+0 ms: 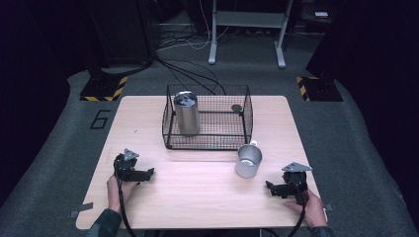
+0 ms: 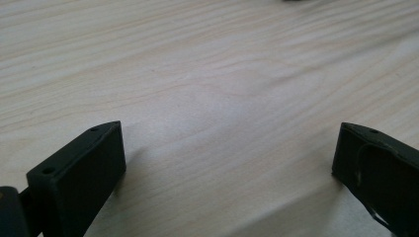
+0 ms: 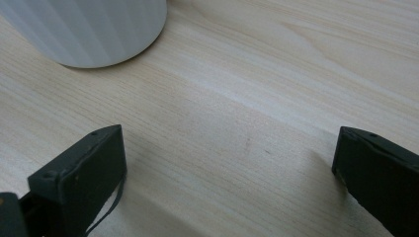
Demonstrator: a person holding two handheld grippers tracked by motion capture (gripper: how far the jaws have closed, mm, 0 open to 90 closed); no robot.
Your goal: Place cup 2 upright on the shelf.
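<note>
A black wire basket point(image 1: 207, 143) stands at the back middle of the wooden table point(image 1: 197, 197). Inside it, at its left, a tall steel tumbler point(image 1: 187, 114) stands upright; a small dark round thing point(image 1: 236, 107) lies at its back right. A short metal cup point(image 1: 248, 161) stands upright on the table just off the basket's front right corner; the right gripper view shows its pale ribbed wall point(image 3: 94, 29) at top left. My left gripper point(image 1: 149, 172) point(image 2: 230, 131) rests open at front left over bare wood. My right gripper point(image 1: 270, 186) point(image 3: 230, 131) is open at front right, a little short of the cup.
Beyond the table lie grey carpet, black cables point(image 1: 188, 69), a white frame's legs point(image 1: 247, 34) and two bases with yellow-black stripes point(image 1: 104, 89). Bare wood stretches between the two grippers in front of the basket.
</note>
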